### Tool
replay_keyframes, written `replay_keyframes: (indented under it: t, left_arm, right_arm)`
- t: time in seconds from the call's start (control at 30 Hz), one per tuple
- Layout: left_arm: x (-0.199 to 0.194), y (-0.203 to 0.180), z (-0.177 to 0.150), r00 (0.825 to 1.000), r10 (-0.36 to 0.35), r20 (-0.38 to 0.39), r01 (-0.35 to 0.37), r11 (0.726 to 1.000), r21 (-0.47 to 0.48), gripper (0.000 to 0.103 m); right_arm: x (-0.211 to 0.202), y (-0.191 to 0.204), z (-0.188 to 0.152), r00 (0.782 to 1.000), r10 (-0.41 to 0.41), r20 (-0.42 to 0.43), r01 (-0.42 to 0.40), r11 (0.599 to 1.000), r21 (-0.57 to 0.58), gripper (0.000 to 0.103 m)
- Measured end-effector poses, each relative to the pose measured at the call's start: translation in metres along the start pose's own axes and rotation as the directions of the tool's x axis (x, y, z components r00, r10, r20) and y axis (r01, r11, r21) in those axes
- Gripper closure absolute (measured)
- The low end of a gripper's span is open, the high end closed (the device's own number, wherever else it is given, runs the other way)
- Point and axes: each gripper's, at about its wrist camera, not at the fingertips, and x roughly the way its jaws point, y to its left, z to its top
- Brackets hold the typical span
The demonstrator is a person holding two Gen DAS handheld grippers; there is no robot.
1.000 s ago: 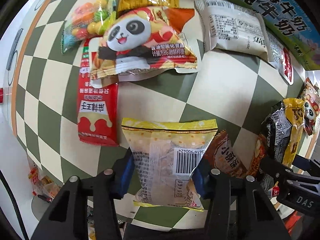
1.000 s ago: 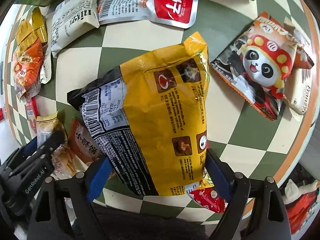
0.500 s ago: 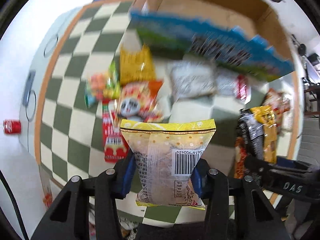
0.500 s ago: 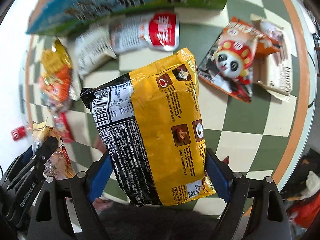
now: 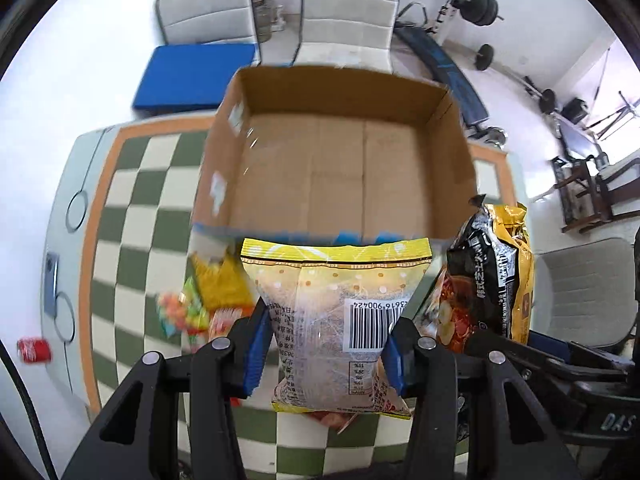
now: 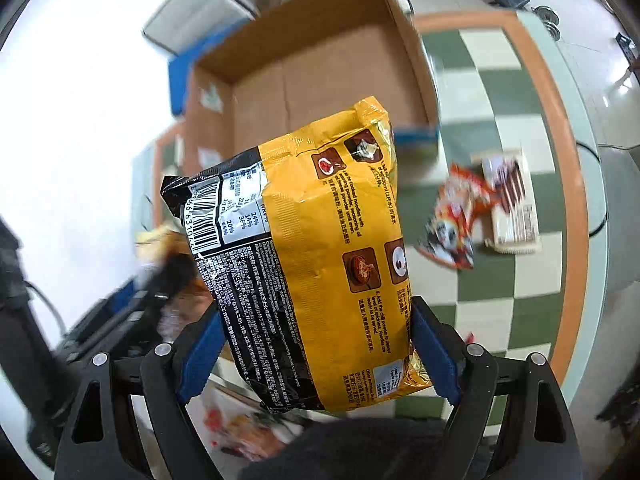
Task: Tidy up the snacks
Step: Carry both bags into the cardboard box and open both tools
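Carrying snacks to the box looked like the step in hand. The big cardboard box (image 5: 344,160) sat open on the checkered tabletop (image 5: 132,216), ahead of both grippers and below them, and nothing showed inside it. The right gripper (image 6: 316,344) pinched a fat yellow and black noodle bag (image 6: 316,248) by its lower sides, held up in the air. The left gripper (image 5: 324,348) pinched a smaller yellow-topped clear packet (image 5: 336,312) the same way, with its top edge just in front of the box's near wall. More loose snacks (image 5: 188,312) lay on the tabletop below, to the left of the left gripper. Next, I think, each gripper needed to move forward over the box, go down a little, then spread its fingers so the bag could drop in.
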Motion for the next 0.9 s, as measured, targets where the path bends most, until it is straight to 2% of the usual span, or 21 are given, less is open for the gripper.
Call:
replay_keyframes:
  t: [0.17,0.27,0.43,0.7,0.9]
  left_arm:
    - [0.016,0.004,0.075,0.999,-0.028,-0.025,0.028,1.000,0.011,0.058]
    - [0.041,0.011,0.118,0.996,-0.052,-0.077,0.052,0.999,-0.003,0.058]
    - [0.093,0.016,0.171,0.982,-0.080,-0.172,0.081,0.997,-0.003,0.058]
    - [0.161,0.010,0.212,0.960,-0.084,-0.267,0.095,0.995,0.031,0.058]
    - [0.183,0.006,0.222,0.952,-0.063,-0.300,0.087,0.994,0.066,0.057]
  right_arm:
    - [-0.027,0.004,0.066,0.997,0.020,0.077,-0.022,1.000,0.022,0.014]
    - [-0.016,0.012,0.104,0.994,-0.015,0.104,0.010,0.999,0.046,0.014]
    - [0.028,0.009,0.169,0.993,-0.083,0.079,0.074,0.991,0.112,0.014]
    - [0.094,0.008,0.238,0.980,-0.195,0.027,0.191,0.974,0.121,0.014]
    - [0.125,0.008,0.264,0.967,-0.253,0.009,0.250,0.961,0.116,0.014]
